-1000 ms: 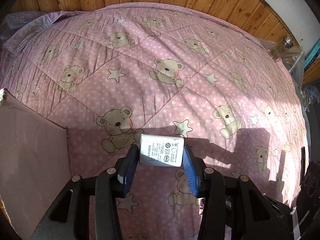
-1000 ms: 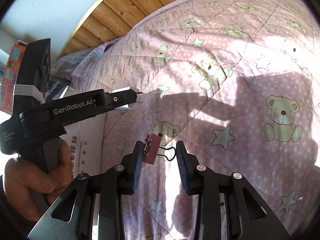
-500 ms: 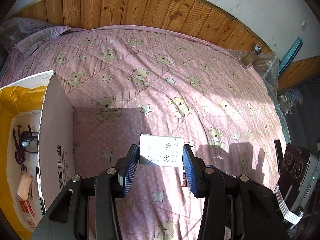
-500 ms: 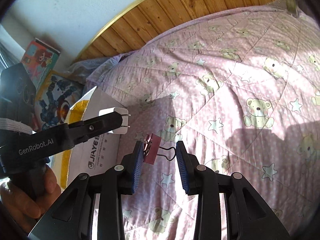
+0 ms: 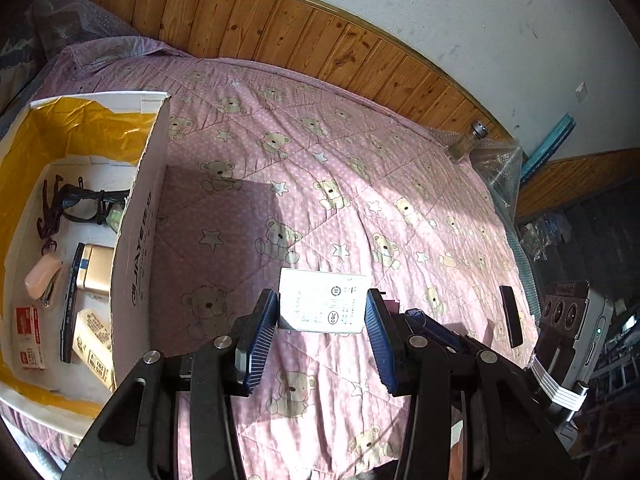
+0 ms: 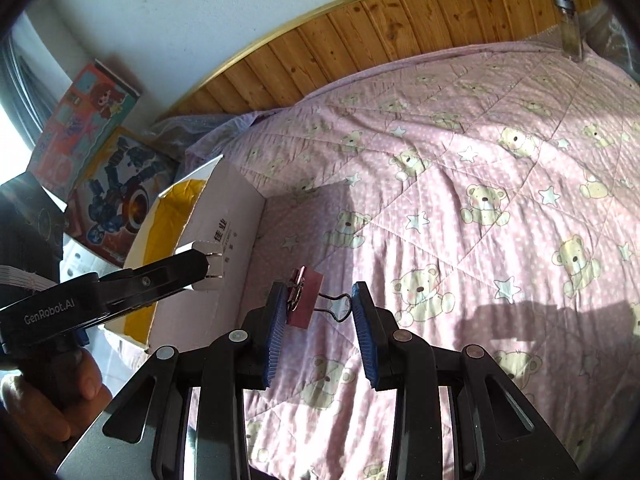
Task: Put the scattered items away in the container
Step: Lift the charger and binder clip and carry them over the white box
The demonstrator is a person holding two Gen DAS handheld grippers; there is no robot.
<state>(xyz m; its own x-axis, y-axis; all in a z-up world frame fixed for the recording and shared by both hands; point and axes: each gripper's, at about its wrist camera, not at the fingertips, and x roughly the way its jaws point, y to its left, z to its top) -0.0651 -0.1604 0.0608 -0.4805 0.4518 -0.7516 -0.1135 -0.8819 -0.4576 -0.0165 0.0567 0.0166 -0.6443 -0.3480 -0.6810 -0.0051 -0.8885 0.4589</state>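
Change: both grippers had risen and swung toward the cardboard box (image 5: 140,248) since a second earlier; the box interior, then out of sight, was now open to the left wrist view.
Left gripper (image 5: 321,322): jaws closed on a white power adapter (image 5: 323,306), label side up, held above the quilt (image 5: 360,184) to the right of the box wall (not yet over the opening).
Right gripper (image 6: 320,306): jaws closed on a pink binder clip (image 6: 305,300), pressing across its wire handles; clip held in the air over the quilt, near the box's outer corner.
Box contents: sunglasses (image 5: 86,204), a gold device (image 5: 96,268), a pink case (image 5: 43,278), small cartons (image 5: 92,344) and a red-and-white packet (image 5: 28,338) already lay inside.
Left on quilt: a dark flat object (image 5: 511,316) near the right edge; what it was could not be told.
Not judged stray: a glass jar (image 6: 568,28) at the far edge by the headboard.
Progress: well along by my reading; two items in transit, at least one pickup remaining.
Next need: carry each held item over the rim and release inside.
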